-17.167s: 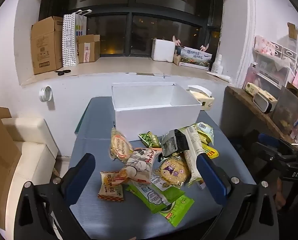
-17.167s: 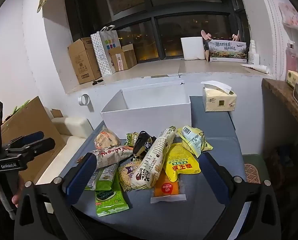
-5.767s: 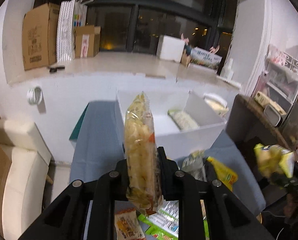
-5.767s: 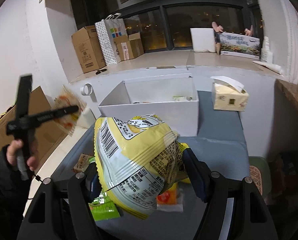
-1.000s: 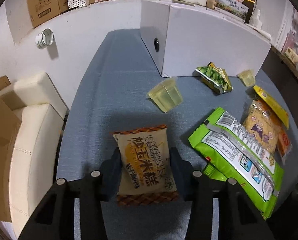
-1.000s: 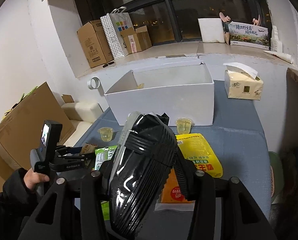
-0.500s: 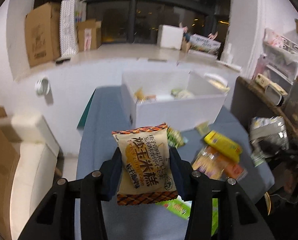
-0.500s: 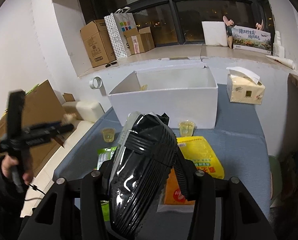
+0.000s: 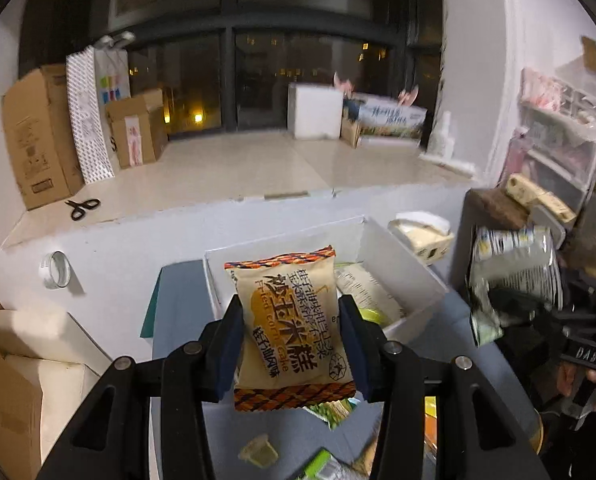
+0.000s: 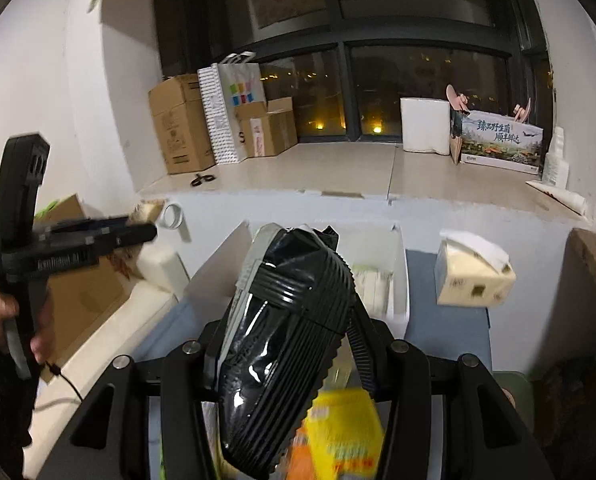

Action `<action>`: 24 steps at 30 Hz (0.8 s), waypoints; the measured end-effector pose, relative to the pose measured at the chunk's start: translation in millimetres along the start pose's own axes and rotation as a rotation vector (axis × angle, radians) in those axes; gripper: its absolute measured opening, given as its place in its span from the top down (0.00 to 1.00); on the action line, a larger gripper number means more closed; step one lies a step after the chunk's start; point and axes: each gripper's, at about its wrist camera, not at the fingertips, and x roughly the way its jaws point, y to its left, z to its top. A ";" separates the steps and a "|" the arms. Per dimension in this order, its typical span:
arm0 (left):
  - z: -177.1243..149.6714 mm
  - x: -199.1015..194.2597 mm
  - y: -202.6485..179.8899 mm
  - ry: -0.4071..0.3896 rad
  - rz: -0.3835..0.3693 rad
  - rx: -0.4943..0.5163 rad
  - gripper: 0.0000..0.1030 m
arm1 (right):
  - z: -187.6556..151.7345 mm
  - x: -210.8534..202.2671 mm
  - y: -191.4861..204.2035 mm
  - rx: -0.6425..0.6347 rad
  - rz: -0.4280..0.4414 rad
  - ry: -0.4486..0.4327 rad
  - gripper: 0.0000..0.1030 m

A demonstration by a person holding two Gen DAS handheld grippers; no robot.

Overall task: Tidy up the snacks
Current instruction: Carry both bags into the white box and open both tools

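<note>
My left gripper (image 9: 292,332) is shut on a tan and orange corn cake packet (image 9: 292,320), held upright in the air in front of the white box (image 9: 425,276). The box holds several snack packets (image 9: 367,286). My right gripper (image 10: 284,328) is shut on a glossy black ribbed snack bag (image 10: 282,344), raised before the same box (image 10: 214,268). In the left wrist view this bag (image 9: 513,268) shows its printed silver back at the right. The left gripper also shows at the left of the right wrist view (image 10: 138,234).
A tissue box (image 10: 473,276) stands on the grey table (image 9: 178,340) right of the white box. A yellow packet (image 10: 341,436), a jelly cup (image 9: 258,450) and green packets (image 9: 329,412) lie on the table below. A cream sofa (image 9: 38,344) stands at the left.
Both grippers have risen and moved toward the white box with their packets. The box now sits lower and closer in both views.
</note>
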 end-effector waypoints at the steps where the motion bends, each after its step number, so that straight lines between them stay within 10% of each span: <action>1: 5.9 14.7 0.8 0.025 0.005 -0.001 0.51 | 7.6 9.9 -3.7 -0.003 -0.018 0.006 0.48; 10: 11.2 117.1 14.9 0.166 0.075 -0.035 0.48 | 38.1 106.7 -37.8 0.027 -0.143 0.144 0.48; 12: 5.8 126.9 22.2 0.176 0.085 -0.059 0.22 | 34.7 120.4 -41.4 0.028 -0.160 0.174 0.47; 14: 1.1 129.7 28.8 0.181 0.073 -0.085 0.00 | 31.1 129.7 -46.8 0.043 -0.158 0.207 0.33; 16: -4.4 123.1 34.3 0.170 0.037 -0.108 0.00 | 27.2 132.8 -53.4 0.073 -0.156 0.219 0.02; 24: -2.9 91.1 35.4 0.120 0.045 -0.080 0.00 | 27.5 107.3 -62.5 0.134 -0.129 0.123 0.00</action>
